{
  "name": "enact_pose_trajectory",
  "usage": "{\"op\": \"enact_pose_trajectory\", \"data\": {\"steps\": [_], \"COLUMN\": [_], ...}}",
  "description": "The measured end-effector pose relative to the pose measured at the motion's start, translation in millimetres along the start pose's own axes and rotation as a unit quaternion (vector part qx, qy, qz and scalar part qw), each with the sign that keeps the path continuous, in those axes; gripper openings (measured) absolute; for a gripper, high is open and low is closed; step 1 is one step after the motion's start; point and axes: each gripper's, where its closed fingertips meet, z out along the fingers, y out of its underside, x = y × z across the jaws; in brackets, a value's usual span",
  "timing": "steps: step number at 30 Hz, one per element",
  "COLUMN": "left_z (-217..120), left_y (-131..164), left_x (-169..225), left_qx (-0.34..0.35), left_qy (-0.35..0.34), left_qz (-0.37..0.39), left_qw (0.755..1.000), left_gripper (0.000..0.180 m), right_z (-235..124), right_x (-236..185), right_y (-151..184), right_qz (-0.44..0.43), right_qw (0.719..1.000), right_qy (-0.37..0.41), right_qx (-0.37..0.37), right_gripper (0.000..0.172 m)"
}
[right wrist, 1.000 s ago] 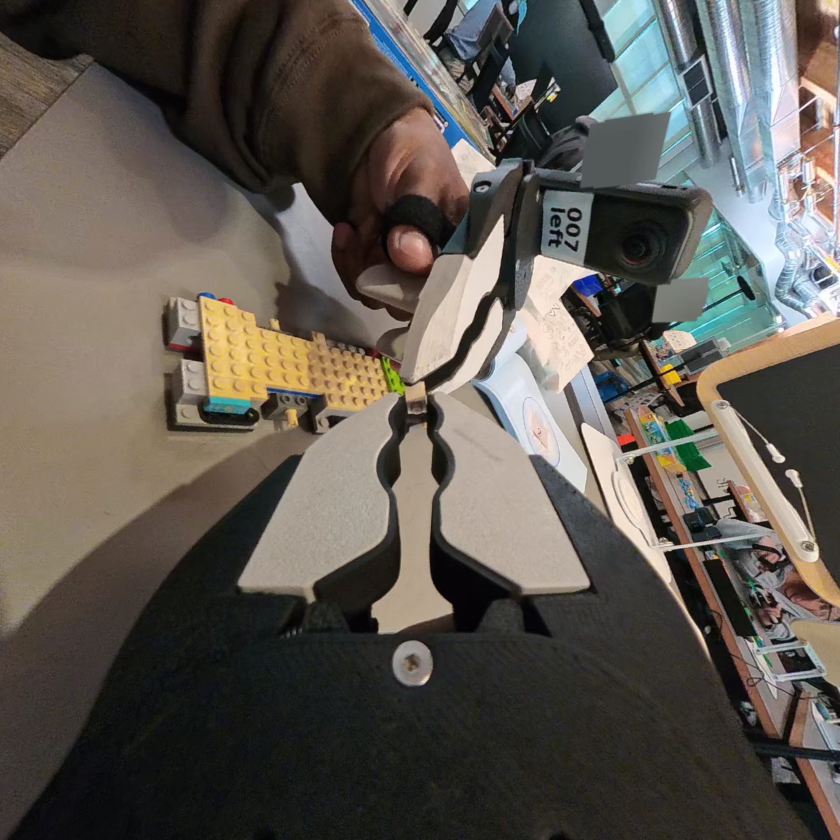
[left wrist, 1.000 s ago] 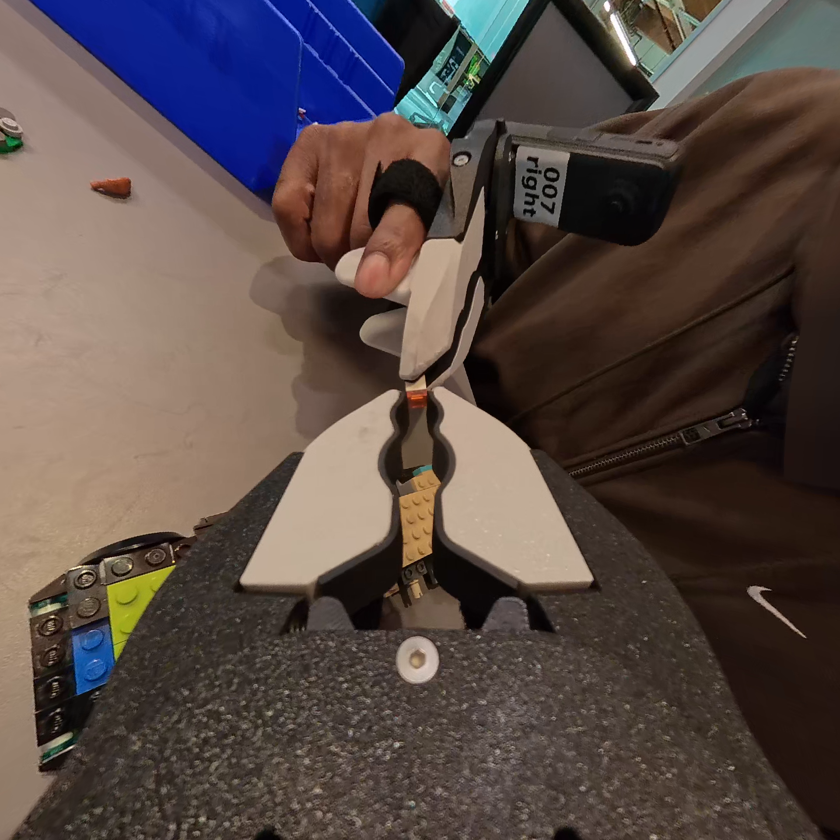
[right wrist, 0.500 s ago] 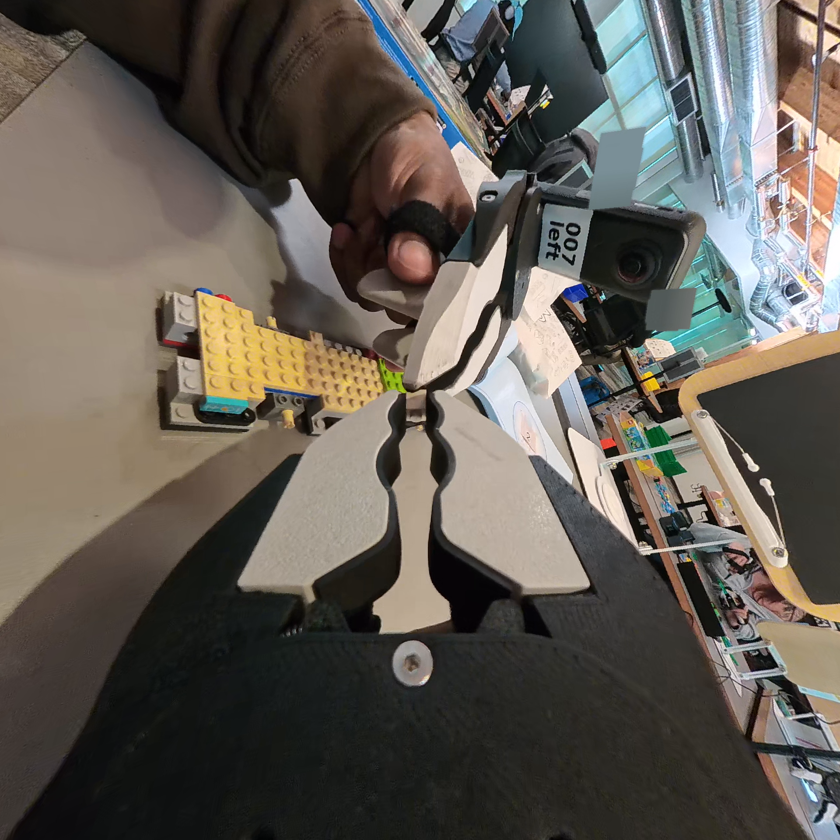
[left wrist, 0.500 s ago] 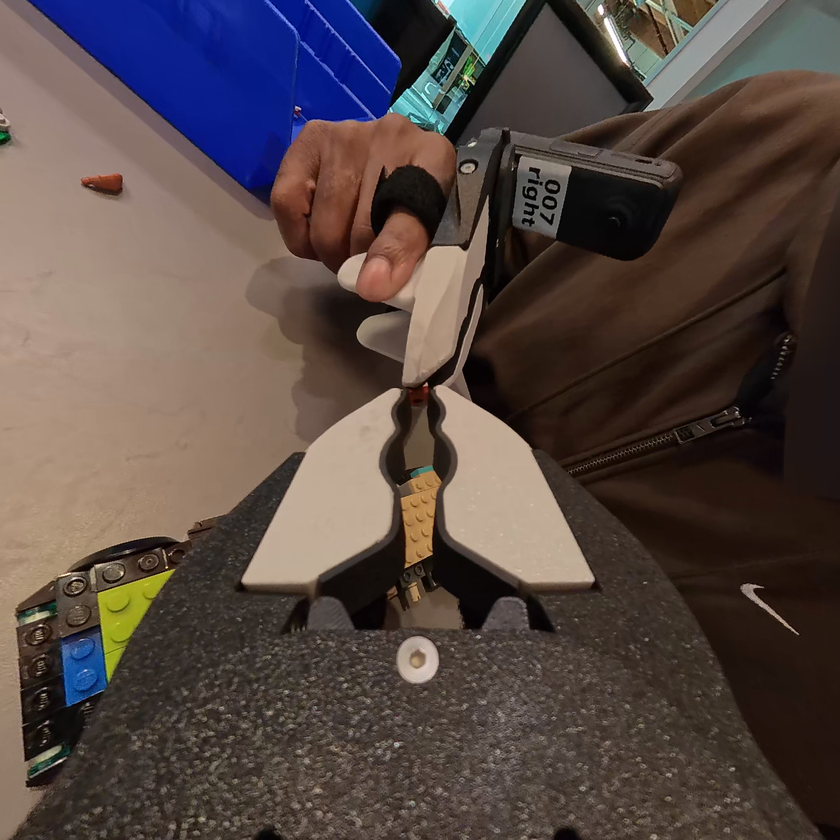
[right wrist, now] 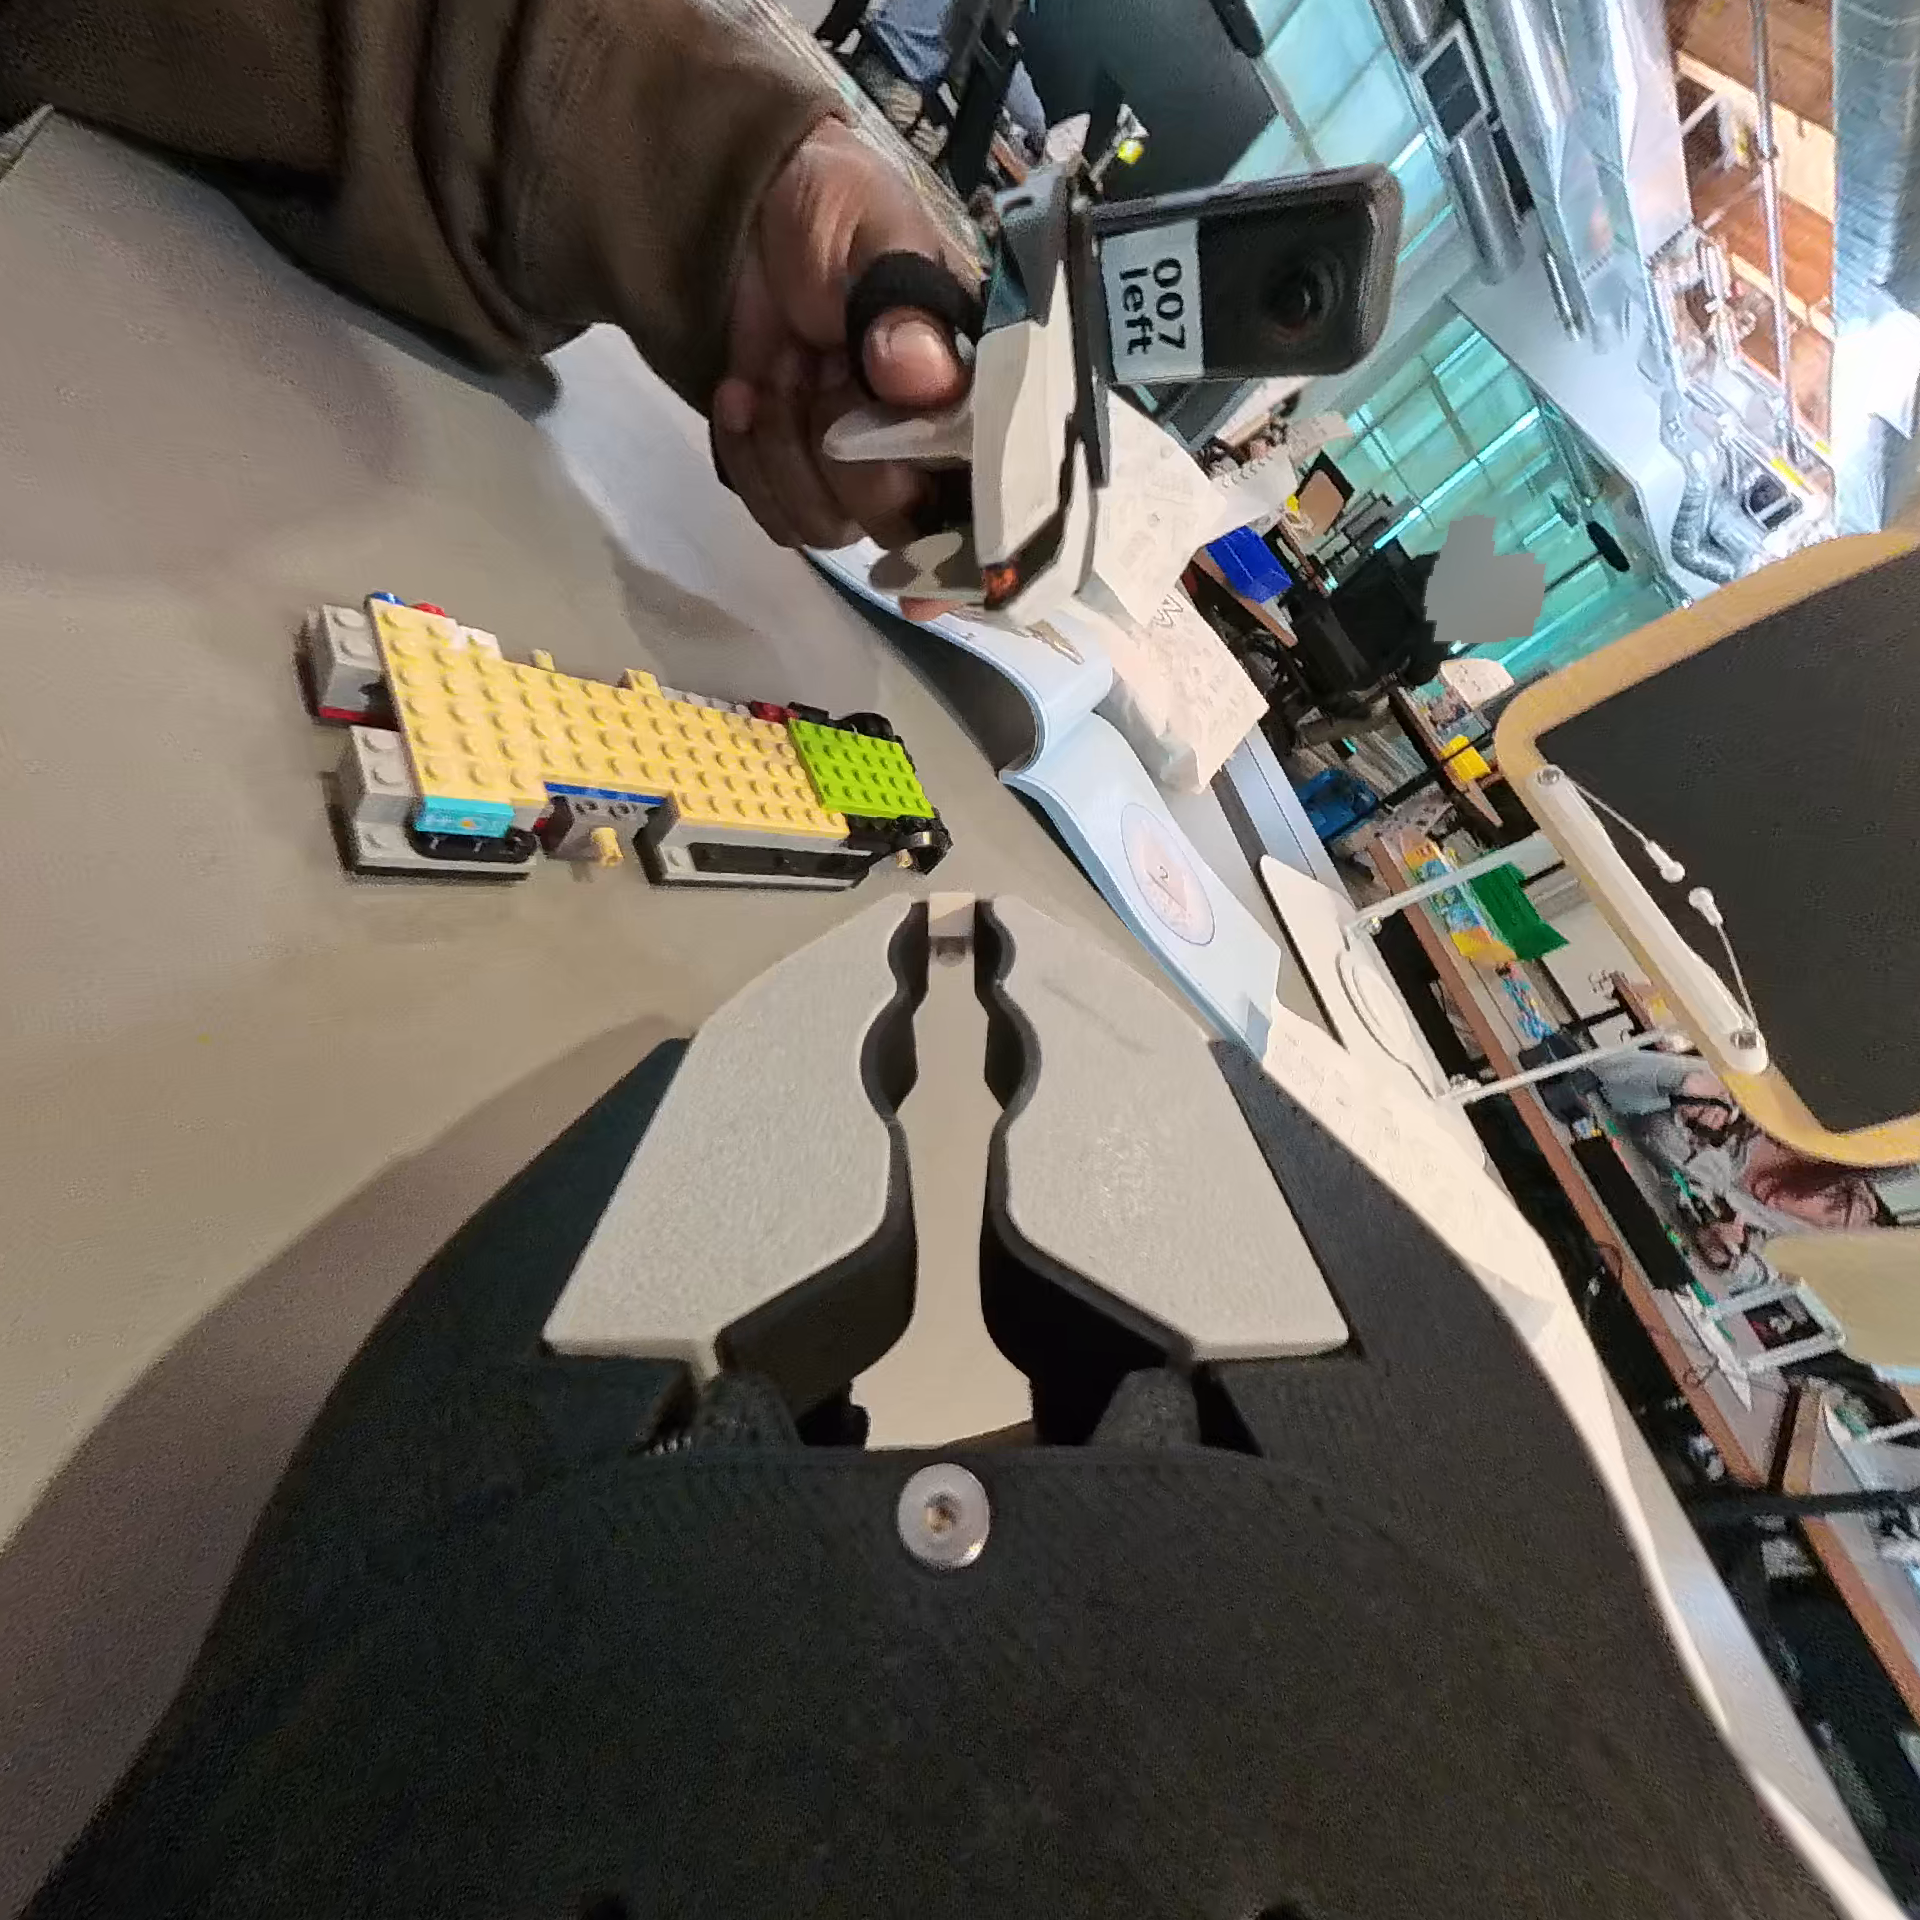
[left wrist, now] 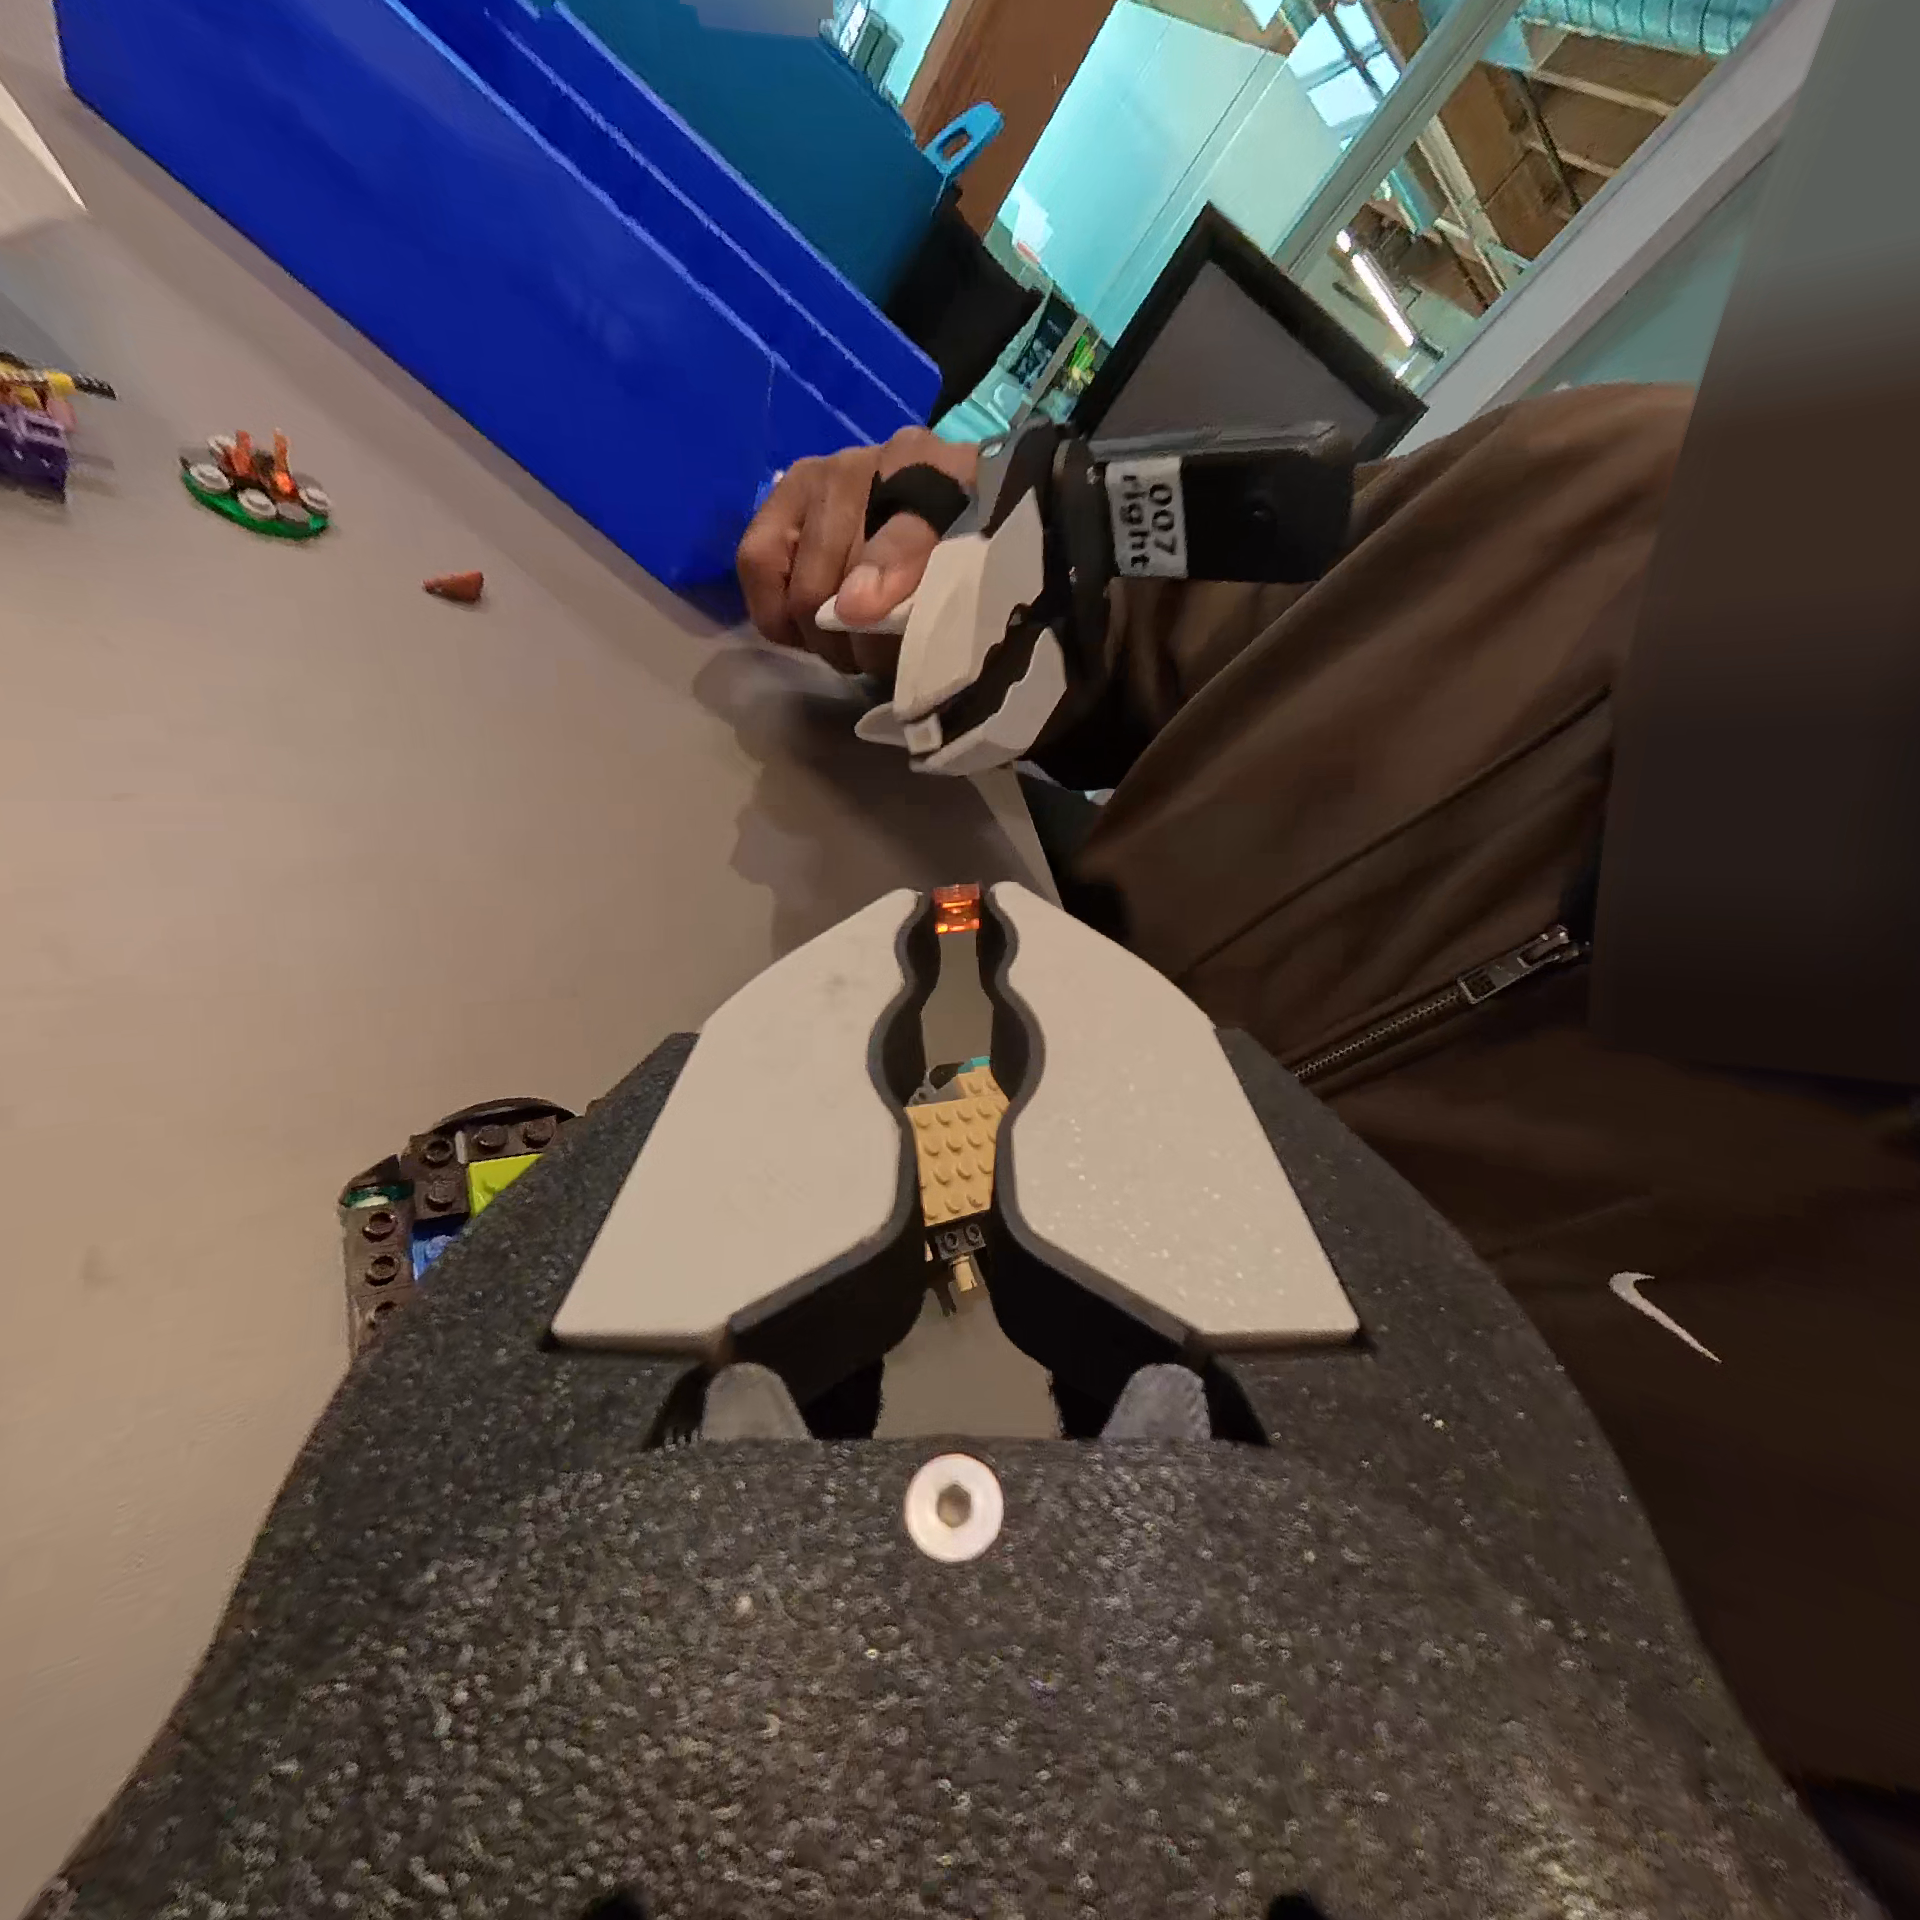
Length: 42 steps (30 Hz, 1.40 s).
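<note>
My left gripper [left wrist: 956,906] is shut on a small clear orange brick [left wrist: 956,909] at its fingertips; the brick also shows in the right wrist view [right wrist: 1000,582]. My right gripper [right wrist: 950,920] is shut on a small light grey brick [right wrist: 950,925], which also shows in the left wrist view [left wrist: 921,736]. The two grippers are held apart above the grey table [left wrist: 312,883]. A long yellow brick model [right wrist: 613,748] with a lime green plate lies on the table beyond my right gripper. Part of it shows under my left gripper [left wrist: 961,1158].
Blue bins [left wrist: 520,260] stand at the back of the table. A small green round model [left wrist: 255,488], a purple model [left wrist: 36,426] and a loose orange piece [left wrist: 455,585] lie far left. An open booklet [right wrist: 1122,790] and papers lie right of the model. A person's brown jacket [left wrist: 1403,831] is close. The gap from one gripper's tips to the other's is roughly 8 centimetres. The loose orange piece [left wrist: 455,585] is about 15 centimetres from my right fingertips.
The two grippers were tip to tip with the orange and grey pieces joined. They have pulled apart, each keeping its own piece.
</note>
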Motion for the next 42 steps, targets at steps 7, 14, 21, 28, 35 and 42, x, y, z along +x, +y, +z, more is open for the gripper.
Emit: {"op": "enact_pose_trajectory", "data": {"steps": [7, 14, 21, 28, 35, 42], "left_z": [14.7, 20.8, 24.6, 40.7, 44.6, 44.4], "left_y": [10.6, 12.3, 6.1, 11.6, 15.1, 16.8], "left_x": [-9.3, -5.6, -1.8, 16.8, 28.0, 28.5], "left_qx": [-0.026, -0.038, -0.023, -0.036, -0.043, -0.042], "left_qy": [-0.01, -0.016, -0.014, 0.048, 0.082, 0.091], "left_qz": [-0.016, -0.01, -0.014, -0.021, -0.025, -0.034], "left_qw": [0.999, 0.999, 1.0, 0.998, 0.995, 0.994], "left_gripper": [0.007, 0.007, 0.007, 0.007, 0.007, 0.007], "right_z": [-60.1, -181.7, -158.6, -37.3, 20.1, 31.2], "right_x": [59.4, 136.3, 107.6, 7.8, -20.4, -20.6], "right_y": [-1.7, 61.2, 49.9, -15.9, -46.9, -44.6], "right_qz": [0.149, 0.213, 0.229, 0.117, 0.055, 0.048], "right_qw": [0.974, 0.893, 0.922, 0.992, 0.998, 0.998], "right_qy": [0.17, 0.354, 0.272, 0.031, -0.024, -0.016], "right_qx": [-0.013, -0.177, -0.153, -0.03, 0.032, 0.033], "right_gripper": [0.008, 0.021, 0.029, 0.026, 0.026, 0.01]}}
